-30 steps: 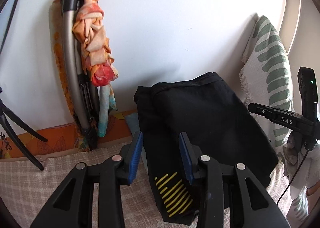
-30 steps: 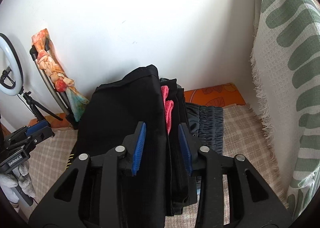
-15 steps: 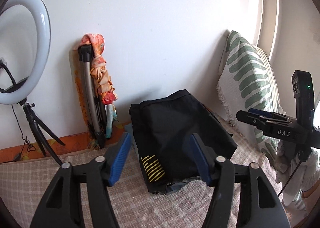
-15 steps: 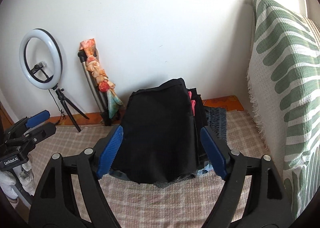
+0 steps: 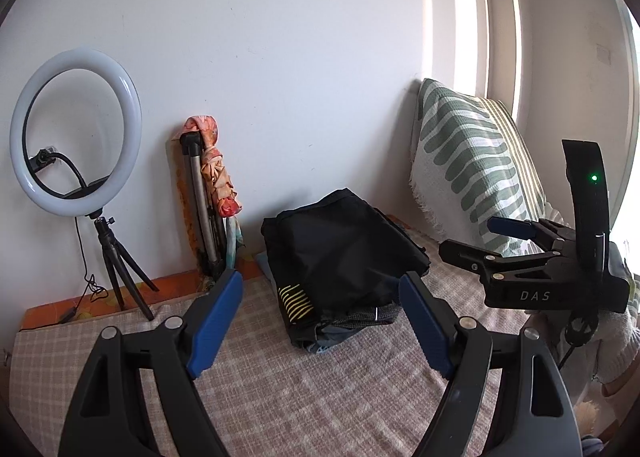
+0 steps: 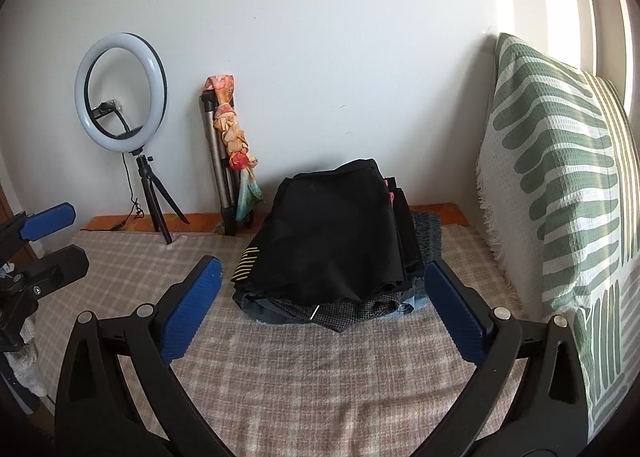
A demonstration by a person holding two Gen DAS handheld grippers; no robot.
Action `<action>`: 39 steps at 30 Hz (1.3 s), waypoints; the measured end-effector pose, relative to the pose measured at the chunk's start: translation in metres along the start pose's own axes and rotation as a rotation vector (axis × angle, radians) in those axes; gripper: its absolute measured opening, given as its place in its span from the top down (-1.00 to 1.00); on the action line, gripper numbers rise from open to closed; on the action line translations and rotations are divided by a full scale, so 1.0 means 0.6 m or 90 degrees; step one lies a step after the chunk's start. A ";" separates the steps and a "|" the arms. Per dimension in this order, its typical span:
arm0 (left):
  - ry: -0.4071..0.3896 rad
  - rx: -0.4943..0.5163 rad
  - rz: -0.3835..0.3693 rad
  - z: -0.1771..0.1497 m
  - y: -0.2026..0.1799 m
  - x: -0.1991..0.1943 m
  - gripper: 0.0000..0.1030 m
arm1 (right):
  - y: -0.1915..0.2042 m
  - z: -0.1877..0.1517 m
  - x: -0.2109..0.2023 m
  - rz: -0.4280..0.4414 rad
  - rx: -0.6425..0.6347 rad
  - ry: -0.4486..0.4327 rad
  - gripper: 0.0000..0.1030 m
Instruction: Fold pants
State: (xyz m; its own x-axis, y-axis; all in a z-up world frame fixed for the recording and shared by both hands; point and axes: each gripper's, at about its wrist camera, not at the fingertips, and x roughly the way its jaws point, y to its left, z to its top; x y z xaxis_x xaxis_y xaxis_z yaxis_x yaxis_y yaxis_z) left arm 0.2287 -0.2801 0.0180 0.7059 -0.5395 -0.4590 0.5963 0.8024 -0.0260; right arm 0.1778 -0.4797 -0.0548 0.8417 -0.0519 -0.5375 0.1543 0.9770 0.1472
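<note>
1. we see the black pants (image 6: 332, 233) folded into a squarish packet on top of a stack (image 6: 340, 309) of other folded clothes, near the wall at the far end of the bed (image 6: 280, 385).
2. our left gripper (image 5: 320, 317) has just been opening; its jaws stand wide apart, nothing between them, the pants well beyond the tips.
3. our right gripper (image 6: 320, 297) has likewise just been opening; it is spread wide and empty, short of the stack.
4. we judge this pair done: folded, placed, let go. we see no unfolded pants, so we cannot tell what is left.
5. the pants look matte, smooth and thin, with a patch of yellow stripes (image 5: 295, 299) at the near left corner.
6. beneath them show a fine grey check, a pale blue edge and a pink sliver.
7. the bed cover is a soft beige plaid weave; at its right leans a waffle-textured white cushion (image 6: 560, 193) with green bars and a fringe.
8. a ring light (image 6: 120, 97) on a tripod stands against the wall at left.
</note>
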 end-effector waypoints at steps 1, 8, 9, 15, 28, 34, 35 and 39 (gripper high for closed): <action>0.001 0.001 0.001 -0.006 -0.001 -0.006 -0.54 | 0.004 -0.006 -0.007 0.000 0.002 -0.003 -1.00; -0.001 -0.010 0.013 -0.060 0.001 -0.057 -0.54 | 0.031 -0.055 -0.044 -0.009 0.004 -0.014 -1.00; 0.000 -0.013 0.015 -0.066 0.002 -0.060 -0.54 | 0.035 -0.064 -0.047 -0.009 0.006 -0.013 -1.00; 0.013 -0.028 0.026 -0.115 0.013 -0.081 -0.54 | 0.038 -0.101 -0.059 -0.012 0.043 -0.011 -1.00; 0.034 -0.078 0.010 -0.164 0.042 -0.085 -0.54 | 0.056 -0.133 -0.073 -0.061 0.023 -0.033 -1.00; 0.027 -0.080 0.014 -0.169 0.044 -0.090 -0.54 | 0.061 -0.140 -0.072 -0.068 0.016 -0.035 -1.00; 0.027 -0.079 0.014 -0.169 0.043 -0.091 -0.54 | 0.060 -0.140 -0.071 -0.067 0.019 -0.036 -1.00; 0.031 -0.076 0.014 -0.172 0.042 -0.089 -0.54 | 0.059 -0.139 -0.067 -0.063 0.027 -0.033 -1.00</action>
State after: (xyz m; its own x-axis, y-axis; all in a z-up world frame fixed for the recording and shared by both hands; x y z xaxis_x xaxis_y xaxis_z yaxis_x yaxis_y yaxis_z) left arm 0.1667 -0.2046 -0.0498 0.6967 -0.5113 -0.5032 0.5292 0.8399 -0.1207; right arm 0.1064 -0.4257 -0.0970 0.8467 -0.1602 -0.5073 0.2597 0.9567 0.1313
